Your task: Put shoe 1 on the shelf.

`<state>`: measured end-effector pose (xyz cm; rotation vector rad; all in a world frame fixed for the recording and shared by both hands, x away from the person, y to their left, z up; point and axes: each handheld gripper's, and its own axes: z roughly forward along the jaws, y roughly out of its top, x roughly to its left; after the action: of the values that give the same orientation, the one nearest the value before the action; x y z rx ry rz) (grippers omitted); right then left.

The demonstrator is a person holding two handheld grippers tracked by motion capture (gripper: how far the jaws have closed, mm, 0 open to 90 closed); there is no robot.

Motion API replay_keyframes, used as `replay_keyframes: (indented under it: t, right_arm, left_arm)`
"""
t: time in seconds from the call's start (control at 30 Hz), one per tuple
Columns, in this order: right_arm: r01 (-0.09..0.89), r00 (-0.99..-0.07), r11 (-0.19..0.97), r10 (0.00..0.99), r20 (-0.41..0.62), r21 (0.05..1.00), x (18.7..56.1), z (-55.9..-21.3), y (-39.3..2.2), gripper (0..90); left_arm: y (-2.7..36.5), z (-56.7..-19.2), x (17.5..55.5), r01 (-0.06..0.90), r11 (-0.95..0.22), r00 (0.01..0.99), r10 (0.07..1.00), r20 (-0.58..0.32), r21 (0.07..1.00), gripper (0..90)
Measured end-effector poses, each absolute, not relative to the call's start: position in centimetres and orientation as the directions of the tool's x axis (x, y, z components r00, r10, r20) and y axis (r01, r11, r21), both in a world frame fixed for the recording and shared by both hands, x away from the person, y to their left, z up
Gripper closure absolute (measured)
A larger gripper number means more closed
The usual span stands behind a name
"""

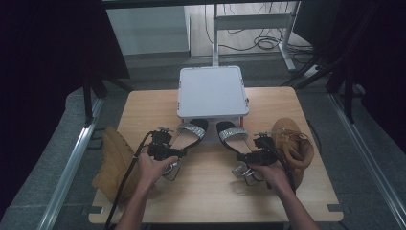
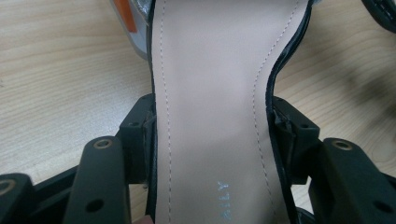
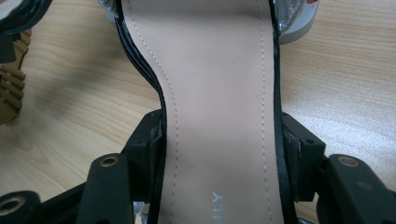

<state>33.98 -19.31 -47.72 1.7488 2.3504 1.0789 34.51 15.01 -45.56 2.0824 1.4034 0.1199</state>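
Two black sandals with glittery silver toe straps lie side by side on the wooden table [image 1: 210, 191], toes toward a white box. My left gripper [image 1: 168, 151] is shut on the left sandal [image 1: 187, 135]; in the left gripper view both jaws press the edges of its beige insole [image 2: 212, 107]. My right gripper [image 1: 253, 155] is shut on the right sandal [image 1: 234, 136]; in the right gripper view its jaws clamp the waist of that beige insole [image 3: 217, 107]. Each sandal's heel end is hidden under the hands.
A white square box [image 1: 213, 91] stands at the table's far middle, just beyond the sandal toes. A tan boot [image 1: 114, 163] lies at the left table edge and another tan boot [image 1: 294, 143] at the right, close to my right hand.
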Motion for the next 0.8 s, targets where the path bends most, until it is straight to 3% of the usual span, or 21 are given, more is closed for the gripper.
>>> replay_keyframes:
  t: [0.8]
  right_arm:
    - [0.842,-0.307,0.082,0.885,0.349,0.534,37.0,-47.9,-17.9,41.9]
  left_arm:
    - [13.7,-47.1,37.0,0.819,-0.164,0.362,0.891,-0.274,0.55,41.8]
